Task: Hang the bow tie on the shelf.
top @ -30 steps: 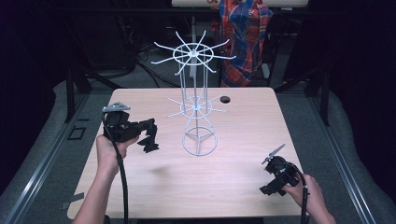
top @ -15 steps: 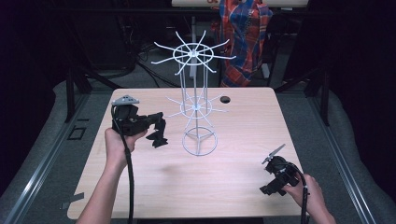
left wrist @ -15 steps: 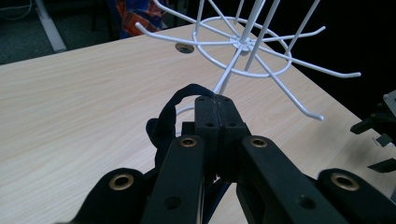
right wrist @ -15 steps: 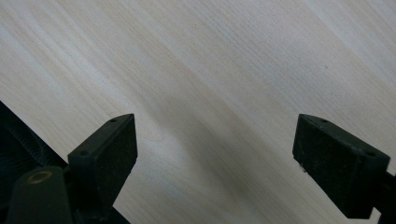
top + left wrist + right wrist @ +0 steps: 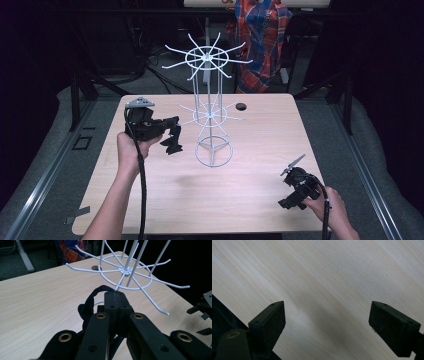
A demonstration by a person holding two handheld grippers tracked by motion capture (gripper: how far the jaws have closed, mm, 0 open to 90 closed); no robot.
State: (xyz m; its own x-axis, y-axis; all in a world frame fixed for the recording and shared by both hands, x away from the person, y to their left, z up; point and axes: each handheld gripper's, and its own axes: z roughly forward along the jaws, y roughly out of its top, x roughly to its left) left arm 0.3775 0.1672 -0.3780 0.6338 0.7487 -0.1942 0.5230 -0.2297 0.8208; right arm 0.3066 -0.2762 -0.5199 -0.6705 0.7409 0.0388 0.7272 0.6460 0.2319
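The left gripper (image 5: pixel 116 296) is clamped on a black strap (image 5: pixel 86 305) just beside the white wire rack (image 5: pixel 210 112), near its lower ring of hooks (image 5: pixel 160 307). To hang it well, I would lift the loop over one hook tip, then lower it. The right gripper (image 5: pixel 327 322) sits spread wide, empty, well apart from the rack.
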